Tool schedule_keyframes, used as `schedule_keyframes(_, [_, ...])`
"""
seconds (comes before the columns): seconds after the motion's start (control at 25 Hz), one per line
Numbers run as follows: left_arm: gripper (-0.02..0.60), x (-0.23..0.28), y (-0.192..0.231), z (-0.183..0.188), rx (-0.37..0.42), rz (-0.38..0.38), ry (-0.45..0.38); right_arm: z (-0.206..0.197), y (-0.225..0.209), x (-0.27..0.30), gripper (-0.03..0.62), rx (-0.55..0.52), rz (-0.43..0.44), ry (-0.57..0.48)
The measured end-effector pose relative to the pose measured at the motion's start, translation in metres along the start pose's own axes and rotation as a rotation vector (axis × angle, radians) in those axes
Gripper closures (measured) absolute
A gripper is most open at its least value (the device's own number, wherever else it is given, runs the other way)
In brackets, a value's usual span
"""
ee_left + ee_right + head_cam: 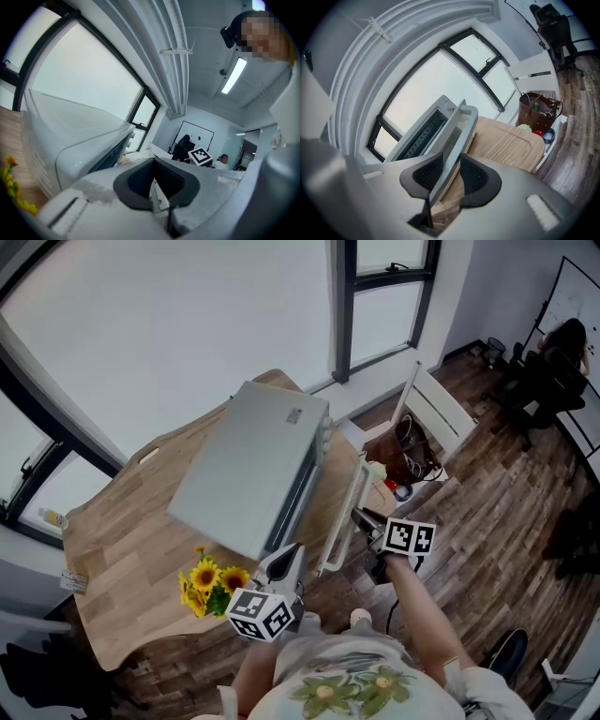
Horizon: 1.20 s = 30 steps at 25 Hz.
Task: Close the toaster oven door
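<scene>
toaster oven door [330, 510]: ajar, tilted out from the front of the toaster oven [248, 465] on the bench [131, 549] | right gripper [451, 168]: fingers pinching the door handle [459, 124] | left gripper [153, 183]: fingers pressed together, empty, by the oven's front corner | progress: handle gripped, door not yet swung shut, so I'd call it early.

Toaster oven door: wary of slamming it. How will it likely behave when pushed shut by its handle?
Probably stiff: its handle is a rigid-looking bar in the jaws of the right gripper, so the door should swing as one piece. The toaster oven sits broad and low on the table, so tipping seems unlikely; it might slide.
</scene>
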State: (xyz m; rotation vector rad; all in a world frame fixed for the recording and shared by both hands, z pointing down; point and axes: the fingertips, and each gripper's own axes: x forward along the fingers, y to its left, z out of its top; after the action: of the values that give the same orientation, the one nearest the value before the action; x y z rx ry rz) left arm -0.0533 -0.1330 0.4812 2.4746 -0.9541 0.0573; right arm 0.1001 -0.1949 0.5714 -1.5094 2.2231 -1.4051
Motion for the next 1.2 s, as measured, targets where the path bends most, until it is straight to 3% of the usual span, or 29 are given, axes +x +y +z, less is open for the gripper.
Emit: schedule_keyframes(1.2, [0.578,-0.022,0.01,0.019,0.054,0.054,-0.041,0.011,0.024,0.012,0.471,-0.017,0.013,-0.008])
